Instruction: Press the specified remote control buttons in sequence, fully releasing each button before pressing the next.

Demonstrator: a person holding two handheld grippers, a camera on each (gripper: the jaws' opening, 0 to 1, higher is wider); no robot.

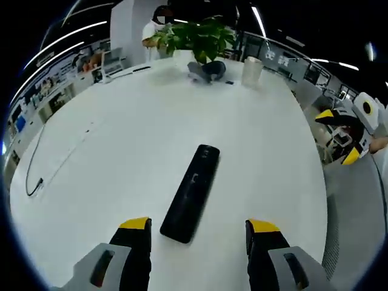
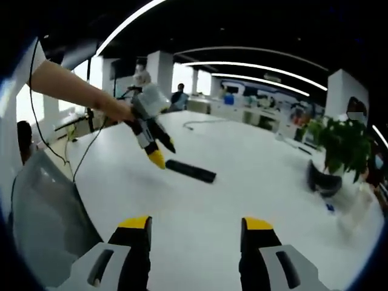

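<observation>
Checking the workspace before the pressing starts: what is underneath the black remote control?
The long black remote control lies flat on the bare white tabletop, with nothing else showing beneath it. Whatever its body covers cannot be seen.

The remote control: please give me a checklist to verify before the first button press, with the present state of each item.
1. Remote control lies flat on the white table: ok.
2. Remote visible in both views: ok.
3. Left gripper open, remote's near end between its jaws, untouched: ok.
4. Right gripper open, away from the remote: ok.
5. Button labels readable: cannot tell.
6. Plant and cable away from the remote: ok.
</observation>
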